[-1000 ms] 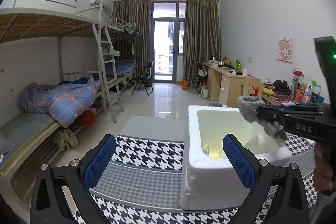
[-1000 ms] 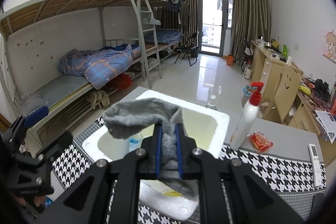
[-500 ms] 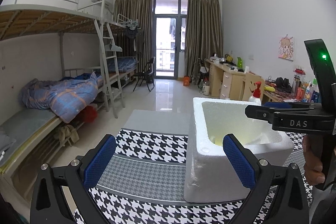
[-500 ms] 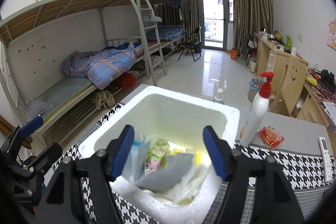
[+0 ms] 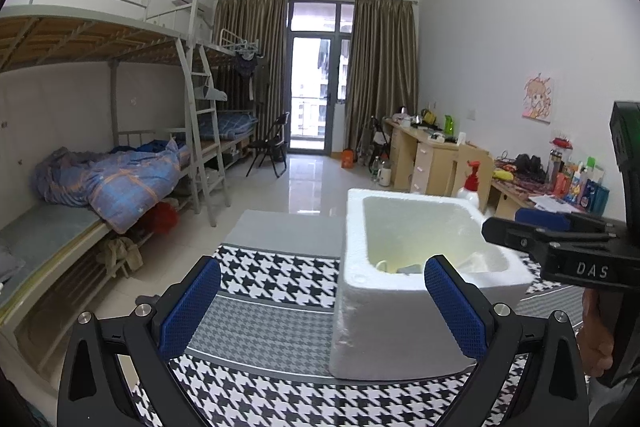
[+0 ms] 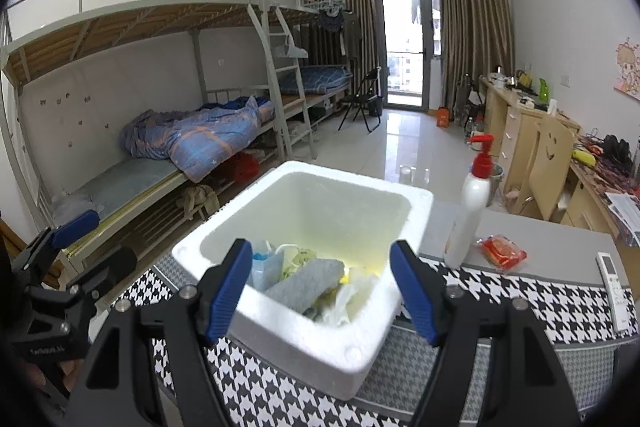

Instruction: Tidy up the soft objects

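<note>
A white foam box stands on the houndstooth tablecloth. Inside it a grey fuzzy cloth lies on a blue packet and white plastic bags. My right gripper is open at the box's near rim, with the cloth lying free below and beyond its blue pads. In the left wrist view the box sits front right and the right gripper hovers at its right rim. My left gripper stands open and holds nothing, left of the box.
Right of the box stand a white pump bottle with a red top, a red packet and a white remote. Beyond the table are bunk beds on the left and a cluttered desk on the right.
The right gripper, shut on the grey cloth above the box a second ago, has opened. The cloth now lies in the box, and the gripper has drawn back. The left gripper has stayed put.
</note>
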Action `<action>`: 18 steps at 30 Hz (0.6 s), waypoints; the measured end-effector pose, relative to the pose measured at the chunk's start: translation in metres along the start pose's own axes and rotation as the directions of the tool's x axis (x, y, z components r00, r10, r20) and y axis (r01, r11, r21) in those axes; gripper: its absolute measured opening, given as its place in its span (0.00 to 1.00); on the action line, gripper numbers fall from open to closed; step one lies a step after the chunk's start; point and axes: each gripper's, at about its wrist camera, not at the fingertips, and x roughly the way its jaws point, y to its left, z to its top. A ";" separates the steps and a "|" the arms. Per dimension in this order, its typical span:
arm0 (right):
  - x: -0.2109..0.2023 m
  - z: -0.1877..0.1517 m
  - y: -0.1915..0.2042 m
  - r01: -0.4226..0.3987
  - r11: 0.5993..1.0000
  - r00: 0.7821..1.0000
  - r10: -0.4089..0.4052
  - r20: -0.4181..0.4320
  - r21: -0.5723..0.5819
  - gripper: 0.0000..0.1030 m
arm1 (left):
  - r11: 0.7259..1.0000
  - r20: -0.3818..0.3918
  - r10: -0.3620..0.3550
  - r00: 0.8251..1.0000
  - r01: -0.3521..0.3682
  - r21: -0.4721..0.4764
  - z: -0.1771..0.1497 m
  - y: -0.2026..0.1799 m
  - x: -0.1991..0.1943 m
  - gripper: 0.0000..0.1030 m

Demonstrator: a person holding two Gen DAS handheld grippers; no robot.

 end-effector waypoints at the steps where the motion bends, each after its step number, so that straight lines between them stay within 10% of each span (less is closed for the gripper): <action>1: -0.003 -0.001 -0.001 0.003 1.000 1.000 -0.003 0.003 0.003 0.73 | 1.000 0.005 0.000 1.000 0.000 0.004 0.001 -0.003 -0.001 0.99; 18: -0.056 -0.025 -0.012 0.117 0.993 0.984 -0.120 0.134 0.033 0.91 | 0.997 0.040 -0.066 0.997 0.064 0.051 -0.001 -0.041 -0.024 0.99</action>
